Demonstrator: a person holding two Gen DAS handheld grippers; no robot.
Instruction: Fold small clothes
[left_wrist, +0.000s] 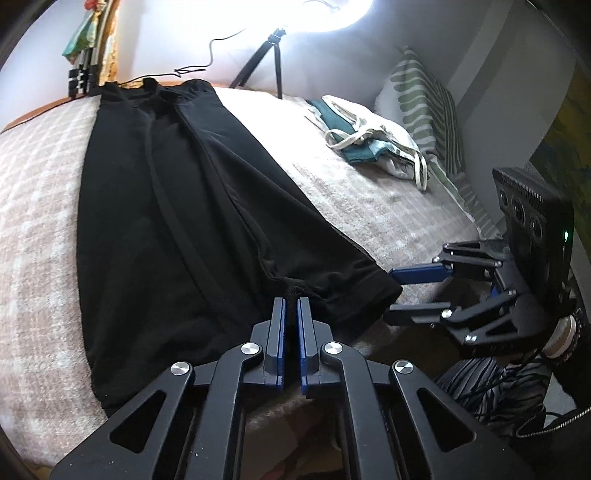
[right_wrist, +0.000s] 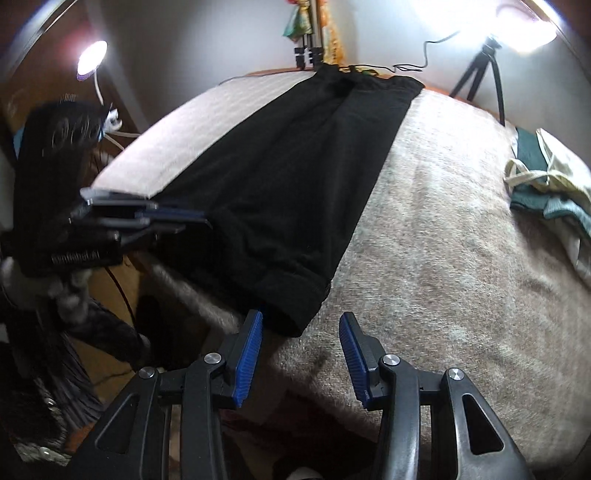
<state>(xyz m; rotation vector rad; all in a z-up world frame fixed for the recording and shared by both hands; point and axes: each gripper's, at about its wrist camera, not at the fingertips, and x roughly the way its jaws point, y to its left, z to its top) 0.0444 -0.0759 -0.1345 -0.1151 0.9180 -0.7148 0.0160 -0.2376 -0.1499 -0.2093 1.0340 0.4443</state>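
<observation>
Right wrist view: black shorts (right_wrist: 295, 177) overhang bed (right_wrist: 443, 229) edge.

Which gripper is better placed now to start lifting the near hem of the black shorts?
Probably the left gripper: its jaws are already shut on the black shorts at the hem. The right gripper is open at the corner, not gripping.

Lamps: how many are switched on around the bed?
2. One round lamp glows at the left side of the bed; a bright light on a tripod stands beyond the far edge. Others may be hidden.
</observation>
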